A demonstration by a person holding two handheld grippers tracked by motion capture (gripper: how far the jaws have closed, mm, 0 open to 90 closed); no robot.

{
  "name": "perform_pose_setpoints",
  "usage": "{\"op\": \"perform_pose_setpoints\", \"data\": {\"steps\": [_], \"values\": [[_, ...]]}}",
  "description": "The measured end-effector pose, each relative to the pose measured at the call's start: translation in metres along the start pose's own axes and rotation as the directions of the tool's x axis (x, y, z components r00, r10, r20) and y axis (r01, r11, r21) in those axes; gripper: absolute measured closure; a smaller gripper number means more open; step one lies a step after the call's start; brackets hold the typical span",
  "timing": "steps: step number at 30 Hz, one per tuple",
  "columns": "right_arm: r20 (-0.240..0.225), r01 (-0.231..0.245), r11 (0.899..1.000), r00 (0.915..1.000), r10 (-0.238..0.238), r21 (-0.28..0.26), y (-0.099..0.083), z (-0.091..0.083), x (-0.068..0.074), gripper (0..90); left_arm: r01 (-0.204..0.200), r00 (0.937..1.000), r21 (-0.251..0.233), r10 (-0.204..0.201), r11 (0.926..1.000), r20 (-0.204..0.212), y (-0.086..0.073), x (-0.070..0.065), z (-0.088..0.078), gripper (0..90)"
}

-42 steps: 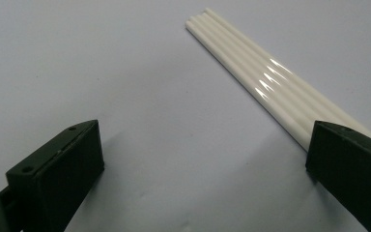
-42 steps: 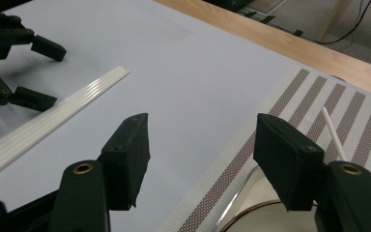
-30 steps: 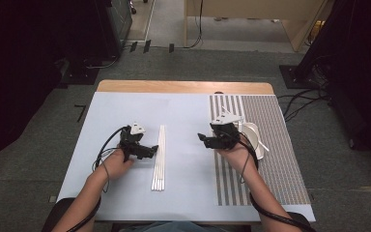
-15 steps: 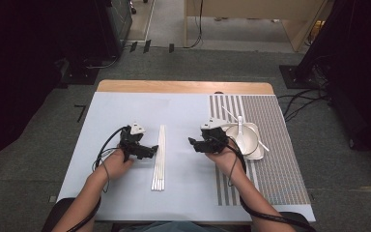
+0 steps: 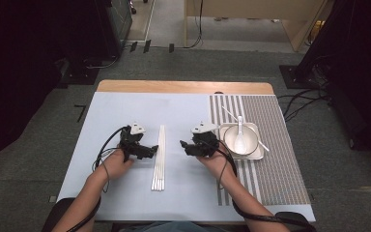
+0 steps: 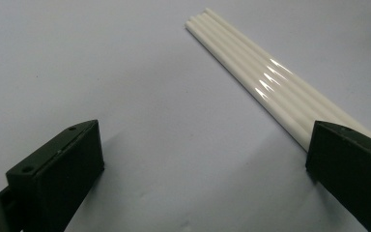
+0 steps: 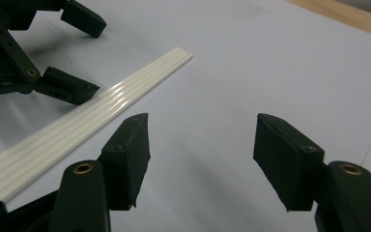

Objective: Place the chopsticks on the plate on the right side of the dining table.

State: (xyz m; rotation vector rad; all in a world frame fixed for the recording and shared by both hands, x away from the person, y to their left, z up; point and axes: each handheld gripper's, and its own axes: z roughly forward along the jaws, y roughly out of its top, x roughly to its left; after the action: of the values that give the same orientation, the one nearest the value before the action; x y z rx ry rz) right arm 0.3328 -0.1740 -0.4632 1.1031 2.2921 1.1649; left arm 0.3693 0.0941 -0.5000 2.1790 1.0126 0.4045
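Covering the table (image 5: 125, 111), pale blue mat (image 5: 183, 111)

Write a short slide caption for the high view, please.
Two open grippers, left and right, flank white chopsticks on a blue mat.

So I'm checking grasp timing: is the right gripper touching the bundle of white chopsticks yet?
Apart. In the right gripper view the right gripper stands open with bare blue mat between its jaws; the white chopsticks lie beside its left jaw, a strip of mat between.
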Motion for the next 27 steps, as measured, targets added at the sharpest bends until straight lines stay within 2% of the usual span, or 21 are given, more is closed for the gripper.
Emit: {"op": "perform_pose_setpoints", "data": {"steps": [6,11,18,27], "values": [[-0.014,0.020,1.000,0.9997,-0.020,0.000,-0.004,0.011,0.014,42.6,-0.001,1.0000,0.000,0.001,1.0000,0.000,0.000,0.000,0.000,0.0],[-0.023,0.008,1.000,0.9997,-0.008,-0.004,-0.007,0.017,0.021,43.7,0.000,1.0000,0.001,0.000,1.0000,0.000,0.000,0.000,0.000,0.0],[-0.049,0.034,0.999,0.9983,-0.034,0.005,-0.009,0.026,0.034,48.4,-0.002,1.0000,0.001,0.002,1.0000,0.000,0.000,0.000,0.000,0.0],[-0.054,0.014,1.000,0.9984,-0.015,-0.016,-0.011,0.032,0.041,49.1,-0.002,1.0000,0.001,0.002,1.0000,0.000,0.000,0.000,0.000,0.0]]}}
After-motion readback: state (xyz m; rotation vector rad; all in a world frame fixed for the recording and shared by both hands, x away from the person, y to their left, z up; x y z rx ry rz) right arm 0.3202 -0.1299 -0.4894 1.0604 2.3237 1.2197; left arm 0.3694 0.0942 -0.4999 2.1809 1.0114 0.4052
